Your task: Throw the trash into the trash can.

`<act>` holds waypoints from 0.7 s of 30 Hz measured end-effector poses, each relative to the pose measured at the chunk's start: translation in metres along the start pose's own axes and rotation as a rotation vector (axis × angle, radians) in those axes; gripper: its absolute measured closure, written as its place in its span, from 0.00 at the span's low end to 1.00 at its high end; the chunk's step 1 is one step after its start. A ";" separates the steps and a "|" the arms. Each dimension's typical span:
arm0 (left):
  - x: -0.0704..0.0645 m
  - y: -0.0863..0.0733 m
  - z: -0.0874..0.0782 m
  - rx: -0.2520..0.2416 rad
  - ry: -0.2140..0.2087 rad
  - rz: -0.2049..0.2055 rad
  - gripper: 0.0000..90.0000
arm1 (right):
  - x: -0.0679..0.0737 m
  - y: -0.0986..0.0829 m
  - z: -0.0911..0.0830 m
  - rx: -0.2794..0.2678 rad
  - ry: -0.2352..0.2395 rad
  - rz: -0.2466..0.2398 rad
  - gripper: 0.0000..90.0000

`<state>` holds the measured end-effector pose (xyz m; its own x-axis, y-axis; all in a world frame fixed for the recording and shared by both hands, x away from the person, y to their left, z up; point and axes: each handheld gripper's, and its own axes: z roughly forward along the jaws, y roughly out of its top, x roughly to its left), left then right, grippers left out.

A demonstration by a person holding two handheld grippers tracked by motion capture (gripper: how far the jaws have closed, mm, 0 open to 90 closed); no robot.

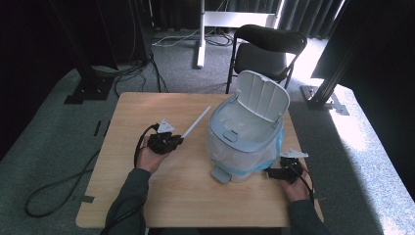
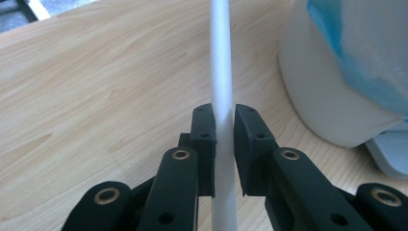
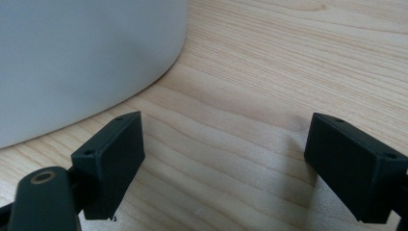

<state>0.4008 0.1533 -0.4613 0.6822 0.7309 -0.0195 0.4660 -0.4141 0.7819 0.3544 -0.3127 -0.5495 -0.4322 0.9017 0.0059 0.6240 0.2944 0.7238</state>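
A thin white rod (image 1: 196, 122) slants up and to the right over the wooden table (image 1: 147, 196), its far end near the bin. My left gripper (image 1: 172, 142) is shut on the rod's near end; in the left gripper view the rod (image 2: 222, 72) runs straight up between the closed jaws of that gripper (image 2: 223, 144). A white step bin (image 1: 244, 142) with a raised lid (image 1: 262, 95) and a clear liner bag with a blue band stands right of centre. My right gripper (image 1: 275, 172) rests at the bin's lower right, and my right gripper (image 3: 221, 159) stands open beside the bin wall (image 3: 86, 57).
The bin's grey pedal (image 1: 221, 174) sticks out toward the front edge of the table. A black chair (image 1: 266, 49) stands behind the table. Black cables (image 1: 54, 191) lie on the floor at the left. Bare wood lies between my two hands.
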 end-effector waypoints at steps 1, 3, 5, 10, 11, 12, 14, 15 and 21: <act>0.000 0.001 -0.001 -0.006 -0.002 -0.001 0.88 | 0.000 0.000 0.000 0.000 0.000 0.000 0.14; -0.001 0.002 -0.004 -0.018 -0.005 0.001 0.88 | 0.000 0.000 0.000 0.000 0.000 0.000 0.14; -0.001 0.003 -0.007 -0.029 -0.009 0.001 0.88 | 0.000 0.000 0.000 0.000 0.000 0.000 0.14; 0.000 0.006 -0.012 -0.052 -0.014 -0.006 0.88 | 0.000 0.000 0.000 0.000 0.000 0.000 0.14; 0.000 0.007 -0.013 -0.055 -0.014 -0.003 0.88 | 0.000 0.000 0.000 0.000 0.000 0.000 0.14; 0.000 0.007 -0.014 -0.059 -0.014 -0.003 0.88 | 0.000 0.000 0.000 0.000 0.000 0.000 0.14; -0.001 0.008 -0.015 -0.064 -0.015 -0.004 0.88 | 0.000 0.000 0.000 0.000 0.000 0.000 0.14; -0.001 0.008 -0.016 -0.069 -0.016 0.001 0.88 | 0.000 0.000 0.000 0.000 0.000 0.000 0.14; -0.004 0.013 -0.020 -0.087 -0.028 0.011 0.88 | 0.000 0.000 0.000 0.000 0.000 0.000 0.14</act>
<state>0.3930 0.1560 -0.4385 0.7028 0.7109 -0.0270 0.4087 -0.3724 0.8332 0.3544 -0.3127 -0.5495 -0.4322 0.9018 0.0064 0.6241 0.2940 0.7239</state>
